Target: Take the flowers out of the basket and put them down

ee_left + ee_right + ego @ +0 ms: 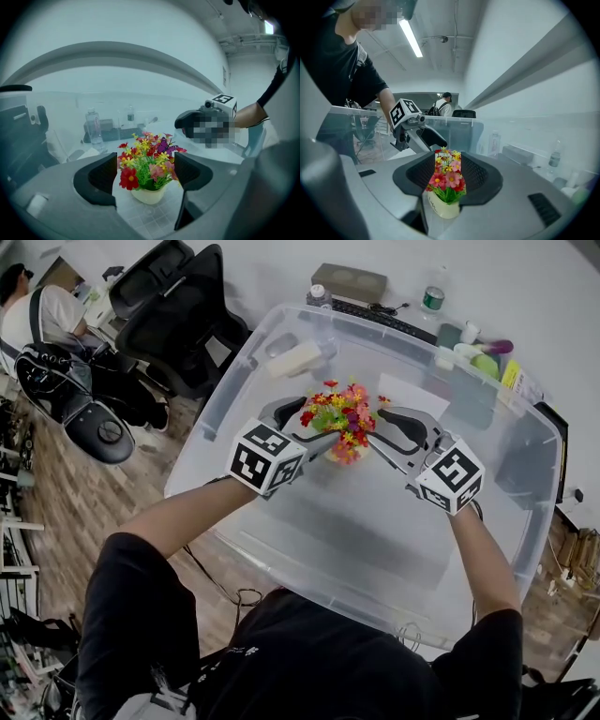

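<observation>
flowers (342, 420) in pot (149, 196), mid bin (375, 531) | left gripper (145, 171) jaws apart, right gripper (448, 173) jaws narrowly apart, neither pressing | likely light, petals soft: grip the stiff pot

Bright, even; ceiling strip light (411, 37); fisheye vignetting.

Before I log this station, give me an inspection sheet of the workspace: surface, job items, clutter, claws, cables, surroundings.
Surface: clear bin on a white table.
Job's things: flowers upright in a cream pot, inside the bin.
Clutter: bottle, keyboard and box beyond the bin.
Grippers: left claw open wide at the flowers; right claw open narrowly, facing them.
Cables: loose cable below the table edge.
Surroundings: office chairs, seated person.
</observation>
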